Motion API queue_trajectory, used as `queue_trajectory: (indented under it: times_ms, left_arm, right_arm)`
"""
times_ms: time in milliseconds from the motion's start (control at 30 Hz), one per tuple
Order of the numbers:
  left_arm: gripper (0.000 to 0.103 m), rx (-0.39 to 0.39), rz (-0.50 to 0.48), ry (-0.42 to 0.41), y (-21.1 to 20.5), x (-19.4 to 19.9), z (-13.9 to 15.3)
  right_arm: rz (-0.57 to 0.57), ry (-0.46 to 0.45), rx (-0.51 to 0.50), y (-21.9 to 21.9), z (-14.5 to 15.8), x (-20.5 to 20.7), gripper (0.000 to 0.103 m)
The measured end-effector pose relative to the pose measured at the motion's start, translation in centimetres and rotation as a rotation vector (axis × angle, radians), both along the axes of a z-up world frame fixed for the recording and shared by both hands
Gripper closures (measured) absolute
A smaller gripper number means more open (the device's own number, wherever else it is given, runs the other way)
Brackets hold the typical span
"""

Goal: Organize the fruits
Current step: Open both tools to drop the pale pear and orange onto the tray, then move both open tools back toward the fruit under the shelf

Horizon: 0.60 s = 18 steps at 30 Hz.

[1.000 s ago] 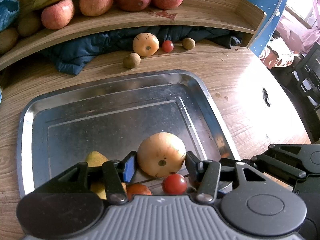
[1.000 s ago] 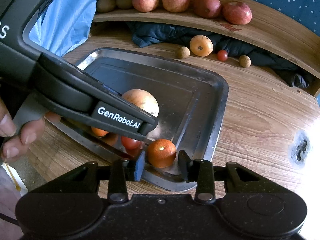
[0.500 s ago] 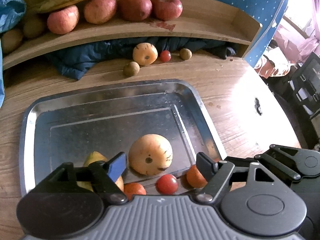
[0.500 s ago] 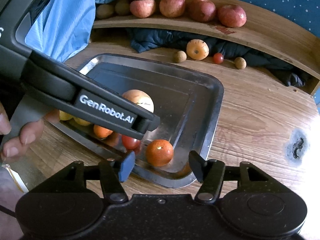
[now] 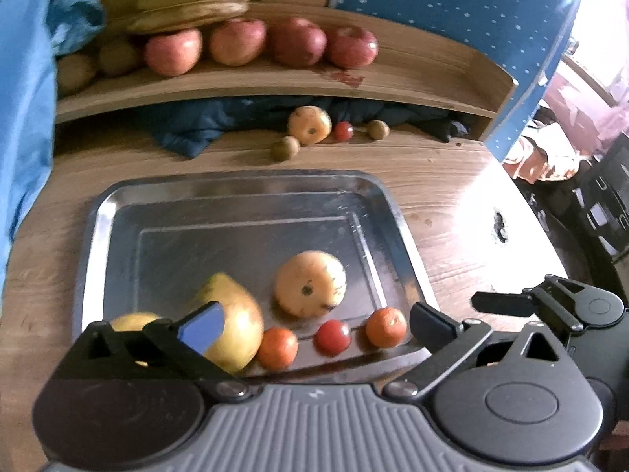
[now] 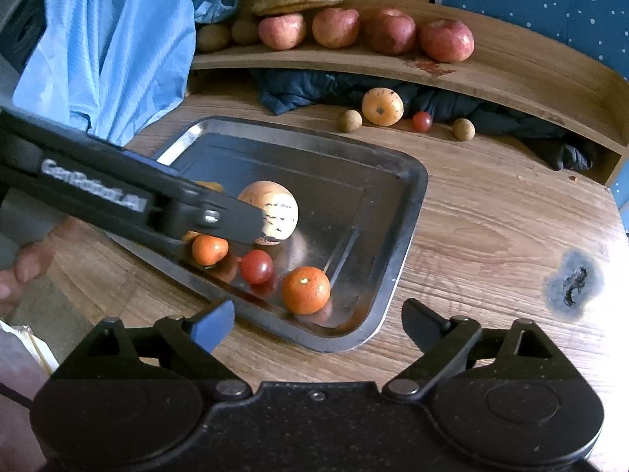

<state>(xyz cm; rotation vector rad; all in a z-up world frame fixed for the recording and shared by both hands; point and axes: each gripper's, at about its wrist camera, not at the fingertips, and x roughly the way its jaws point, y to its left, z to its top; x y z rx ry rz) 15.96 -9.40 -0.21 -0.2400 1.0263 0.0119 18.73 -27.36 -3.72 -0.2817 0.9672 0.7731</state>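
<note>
A steel tray (image 5: 98, 236) holds a pale round fruit (image 5: 308, 285), a yellow pear-shaped fruit (image 5: 236, 326), two small oranges (image 5: 277, 348) (image 5: 385, 326) and a cherry tomato (image 5: 332, 336). My left gripper (image 5: 316, 326) hovers over the tray's near edge. Its jaws are opening wide and the pads press on nothing. My right gripper (image 6: 318, 322) hangs just off the tray's near corner (image 6: 409, 196). Its jaws are opening too, with an orange (image 6: 306, 290) lying free beyond them. One of the left gripper's black fingers (image 6: 220, 216) crosses the pale fruit (image 6: 275, 212).
Behind the tray a pale fruit (image 5: 308, 124), a cherry tomato (image 5: 343, 131) and two small brown fruits (image 5: 286, 148) lie loose on the wooden table. A curved shelf (image 5: 393, 78) carries red apples and bananas. Dark cloth (image 5: 188, 129) lies under it. The tabletop has a dark hole (image 5: 499, 226).
Both grippers have spread their jaws wide and drawn back and up. The pale fruit between the left jaws and the orange between the right jaws now lie free on the tray.
</note>
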Motion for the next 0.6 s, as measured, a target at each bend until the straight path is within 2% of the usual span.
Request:
queue_trajectory:
  times_ms: [167, 367, 600]
  left_arm:
    - [0.000, -0.001, 0.094, 0.012, 1.7, -2.4, 0.4]
    - [0.000, 0.063, 0.165, 0.051, 3.4, -5.3, 0.6]
    - [0.000, 0.145, 0.213, 0.144, 5.0, -6.5, 0.6]
  right_arm:
    - [0.009, 0.006, 0.014, -0.7, 0.2, -0.2, 0.004]
    - [0.025, 0.017, 0.035, -1.2, 0.2, -0.4, 0.002]
    - [0.044, 0.034, 0.019, -1.1, 0.3, -0.4, 0.001]
